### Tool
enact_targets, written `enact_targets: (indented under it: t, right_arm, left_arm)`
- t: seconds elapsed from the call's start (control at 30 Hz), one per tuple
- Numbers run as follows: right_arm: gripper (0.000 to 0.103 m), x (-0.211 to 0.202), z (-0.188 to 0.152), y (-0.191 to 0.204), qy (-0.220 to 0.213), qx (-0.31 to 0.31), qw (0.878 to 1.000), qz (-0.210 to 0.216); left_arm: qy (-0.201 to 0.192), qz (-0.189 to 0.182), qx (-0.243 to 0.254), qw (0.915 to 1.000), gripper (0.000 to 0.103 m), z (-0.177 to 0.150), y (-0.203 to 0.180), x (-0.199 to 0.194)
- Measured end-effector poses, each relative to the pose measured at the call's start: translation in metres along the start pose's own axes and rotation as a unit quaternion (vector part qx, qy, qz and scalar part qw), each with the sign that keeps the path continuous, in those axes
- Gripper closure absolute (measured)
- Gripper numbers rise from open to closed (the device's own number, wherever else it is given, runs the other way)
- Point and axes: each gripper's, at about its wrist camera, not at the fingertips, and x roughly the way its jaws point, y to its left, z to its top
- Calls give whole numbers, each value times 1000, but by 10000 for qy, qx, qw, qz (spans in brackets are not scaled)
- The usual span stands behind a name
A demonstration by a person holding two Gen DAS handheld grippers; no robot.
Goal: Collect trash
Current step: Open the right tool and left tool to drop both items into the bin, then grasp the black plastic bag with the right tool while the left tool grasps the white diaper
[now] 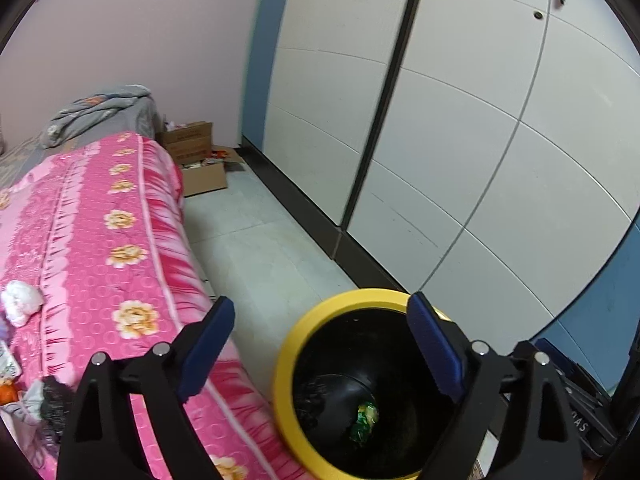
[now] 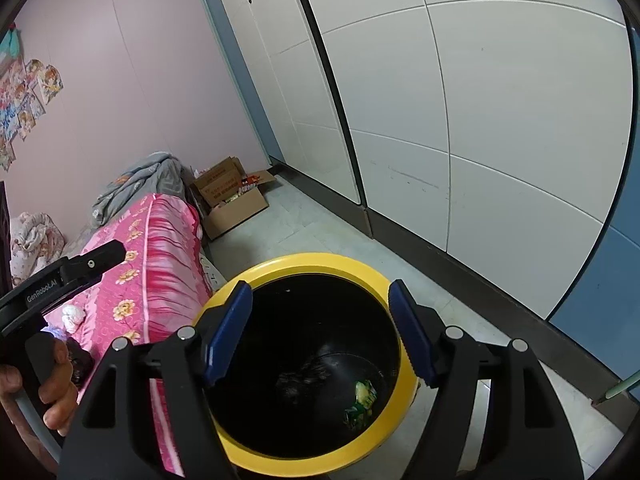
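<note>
- Left wrist view: we are holding our left gripper (image 1: 320, 320) with its blue-padded fingers (image 1: 208, 344) spread wide apart and nothing between them.
- The gripper is hanging over the gap between the pink floral bedspread (image 1: 120, 240) and the yellow-rimmed bin (image 1: 288, 344), which is standing on the pale floor just beside the bed.
- Inside the black bin we are seeing a green crumpled wrapper (image 1: 364, 420) lying on the bottom — next to it a dark clump we cannot identify.
- On the bedspread at the left edge a white crumpled tissue (image 1: 20, 300) is lying, and lower down there is a small heap of mixed scraps (image 1: 36, 400), too blurred to name.
- Cardboard boxes (image 1: 196, 160) are sitting at the far end of the bed, near the white wardrobe doors (image 1: 460, 120).
- Right wrist view: we are pointing our right gripper (image 2: 320, 300) down over the mouth of the bin (image 2: 312, 264), fingers (image 2: 228, 332) standing apart and empty.
- The green wrapper (image 2: 360, 400) is showing at the bottom of the bin, between the two fingers as this camera sees it.
- At the left we are seeing the other gripper's black body held in a hand (image 2: 48, 392), above the bedspread (image 2: 160, 248) — the white tissue (image 2: 72, 314) is lying just beyond it.
</note>
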Motion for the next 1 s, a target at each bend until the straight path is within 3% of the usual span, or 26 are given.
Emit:
enact_targets:
  t: [0.5,0.8,1.0]
  right_arm:
    - [26,-53,2,59,-229,-348,9973,603]
    - [18,-74,1,121,-324,-767,9913,1021]
    - [16,-71,-6,160,-141,-1038,9843,1420]
  left_arm:
    - [-592,736,-316,9950,15,-1,75,-106]
    - [-911,1433,-506,9842,11,-17,137,-172]
    - [-1011,1886,-703,9743,11,-33,178,-203]
